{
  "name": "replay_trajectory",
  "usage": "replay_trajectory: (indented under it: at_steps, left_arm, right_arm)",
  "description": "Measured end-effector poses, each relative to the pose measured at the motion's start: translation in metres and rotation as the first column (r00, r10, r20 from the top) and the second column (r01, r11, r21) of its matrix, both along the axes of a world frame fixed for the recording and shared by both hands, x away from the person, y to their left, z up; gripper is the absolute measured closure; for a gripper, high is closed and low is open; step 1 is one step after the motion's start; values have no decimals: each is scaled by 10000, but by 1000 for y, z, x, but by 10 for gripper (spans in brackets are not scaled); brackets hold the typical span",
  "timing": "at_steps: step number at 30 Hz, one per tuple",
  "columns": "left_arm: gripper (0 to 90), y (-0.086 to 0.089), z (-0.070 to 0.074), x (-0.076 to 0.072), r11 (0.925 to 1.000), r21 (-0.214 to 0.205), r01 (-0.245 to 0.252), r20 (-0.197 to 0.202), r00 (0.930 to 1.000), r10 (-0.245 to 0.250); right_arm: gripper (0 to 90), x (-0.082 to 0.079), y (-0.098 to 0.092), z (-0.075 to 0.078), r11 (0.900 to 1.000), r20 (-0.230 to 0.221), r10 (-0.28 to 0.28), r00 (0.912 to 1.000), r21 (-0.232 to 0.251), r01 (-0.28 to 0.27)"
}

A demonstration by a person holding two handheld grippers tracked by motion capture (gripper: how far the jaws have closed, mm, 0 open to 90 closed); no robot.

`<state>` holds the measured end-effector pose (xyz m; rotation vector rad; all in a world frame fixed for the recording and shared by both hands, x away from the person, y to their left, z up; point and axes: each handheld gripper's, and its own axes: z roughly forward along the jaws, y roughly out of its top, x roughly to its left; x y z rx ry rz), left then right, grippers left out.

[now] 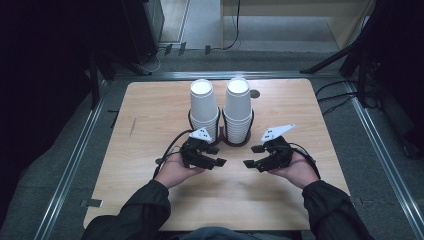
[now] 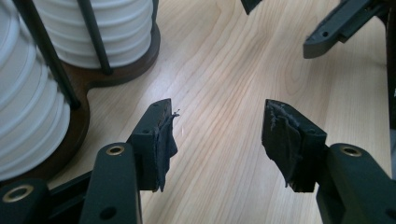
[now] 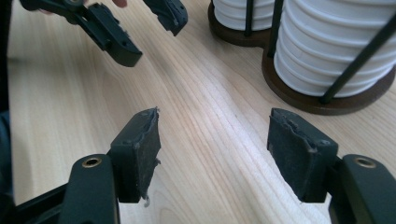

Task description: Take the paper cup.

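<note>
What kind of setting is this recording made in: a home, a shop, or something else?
Most likely a lab or test room set up for recording. A small wooden table stands alone on grey carpet, metal rails run along the floor beside it, and cables trail across the floor. It holds two stacks of paper cups.

Grey floor (image 1: 395,165), dim surroundings

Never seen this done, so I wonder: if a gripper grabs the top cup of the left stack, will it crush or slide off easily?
The top cup looks like thin white paper, so probably light and easily dented. It sits nested in the left stack, so it may stick slightly.
</note>
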<state>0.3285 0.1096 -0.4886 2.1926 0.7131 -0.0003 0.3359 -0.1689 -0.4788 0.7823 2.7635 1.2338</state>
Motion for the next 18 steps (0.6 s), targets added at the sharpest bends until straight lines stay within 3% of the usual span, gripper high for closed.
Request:
replay_trajectory:
  at_steps: [8,14,18]
  left_arm:
    - [434,5,4,3,9989,-313,-335,69,9994,337]
    - [439,2,2,2,9995,-44,-298,4,9996,298]
    - [459,3,3,0,9993,-100,-370,105,9993,371]
  right_arm:
    - [333,3,2,-3,9993,-175,-112,9998,-362,105]
    - [324,3,0,-2,9993,-91,-143,9999,-358,140]
    - [324,2,0,0,9992,13,-230,9997,-336,230]
